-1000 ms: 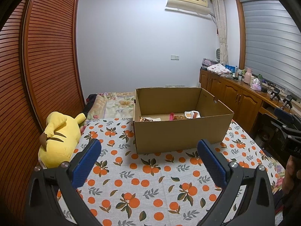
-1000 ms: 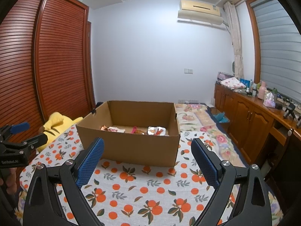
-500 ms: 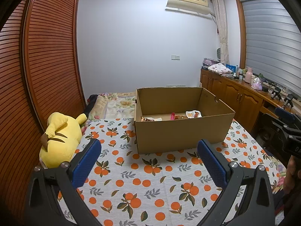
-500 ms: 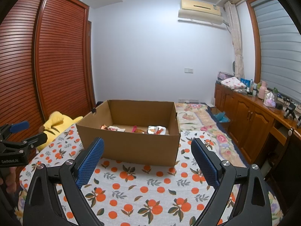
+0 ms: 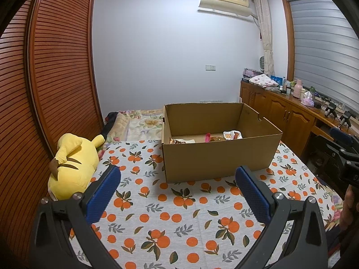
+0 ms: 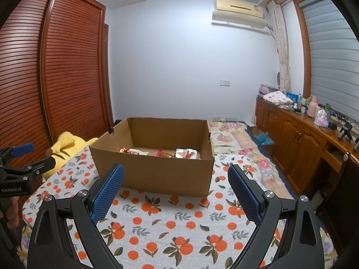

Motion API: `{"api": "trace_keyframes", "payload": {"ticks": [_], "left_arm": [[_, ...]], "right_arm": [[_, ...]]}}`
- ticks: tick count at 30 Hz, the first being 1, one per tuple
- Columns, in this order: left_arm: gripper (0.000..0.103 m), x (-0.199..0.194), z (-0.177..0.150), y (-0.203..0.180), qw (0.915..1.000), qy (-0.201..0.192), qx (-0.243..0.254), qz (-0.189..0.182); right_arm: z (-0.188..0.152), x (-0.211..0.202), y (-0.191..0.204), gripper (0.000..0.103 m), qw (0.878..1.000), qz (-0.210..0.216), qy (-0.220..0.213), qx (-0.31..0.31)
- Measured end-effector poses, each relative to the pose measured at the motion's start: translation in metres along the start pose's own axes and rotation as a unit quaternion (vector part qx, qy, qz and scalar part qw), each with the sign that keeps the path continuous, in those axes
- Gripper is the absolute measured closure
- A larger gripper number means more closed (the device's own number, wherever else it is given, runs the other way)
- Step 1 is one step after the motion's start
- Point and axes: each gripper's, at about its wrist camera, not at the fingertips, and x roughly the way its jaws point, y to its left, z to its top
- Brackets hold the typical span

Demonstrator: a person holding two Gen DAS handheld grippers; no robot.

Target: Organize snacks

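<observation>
An open cardboard box point(image 5: 219, 157) stands on the orange-patterned cloth point(image 5: 179, 213); it also shows in the right wrist view point(image 6: 154, 172). Several snack packets point(image 5: 232, 135) lie on its floor, also seen in the right wrist view point(image 6: 185, 153). My left gripper point(image 5: 177, 190) is open and empty, held above the cloth in front of the box. My right gripper point(image 6: 176, 190) is open and empty, also in front of the box. Each gripper shows at the edge of the other's view.
A yellow plush toy point(image 5: 71, 168) lies at the left by the slatted wooden wardrobe point(image 5: 44, 89). A wooden sideboard point(image 5: 289, 114) with bottles and clutter runs along the right. A floral quilt point(image 6: 233, 139) lies behind the box.
Both grippers have risen very slightly; the box sits a little lower in the views. Nothing was taken or let go.
</observation>
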Motion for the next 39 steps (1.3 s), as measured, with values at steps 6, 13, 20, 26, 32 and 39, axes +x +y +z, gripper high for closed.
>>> {"api": "trace_keyframes", "payload": {"ticks": [6,13,20,26,32,39], "left_arm": [[0.000,0.0008,0.0005,0.0010,1.0000,-0.001,0.001,0.001],[0.000,0.0010,0.0010,0.0007,1.0000,0.000,0.001,0.000],[0.000,0.0008,0.0016,0.0012,1.0000,-0.001,0.001,0.002],[0.000,0.0007,0.0014,0.0010,1.0000,0.000,0.002,0.002],[0.000,0.0007,0.0022,0.0017,1.0000,-0.002,0.001,0.001],[0.000,-0.0002,0.0024,0.0013,1.0000,-0.002,0.002,0.001]], "right_arm": [[0.0007,0.0003,-0.0004,0.008,1.000,0.001,0.000,0.001],[0.0008,0.0004,-0.0005,0.008,1.000,0.000,0.001,0.001],[-0.0017,0.0003,-0.0019,0.008,1.000,0.000,0.001,0.001],[-0.0015,0.0003,-0.0018,0.008,1.000,0.000,0.001,0.002],[-0.0041,0.0004,-0.0023,0.008,1.000,0.001,0.000,0.000],[-0.0047,0.0004,-0.0024,0.008,1.000,0.001,0.000,-0.001]]}}
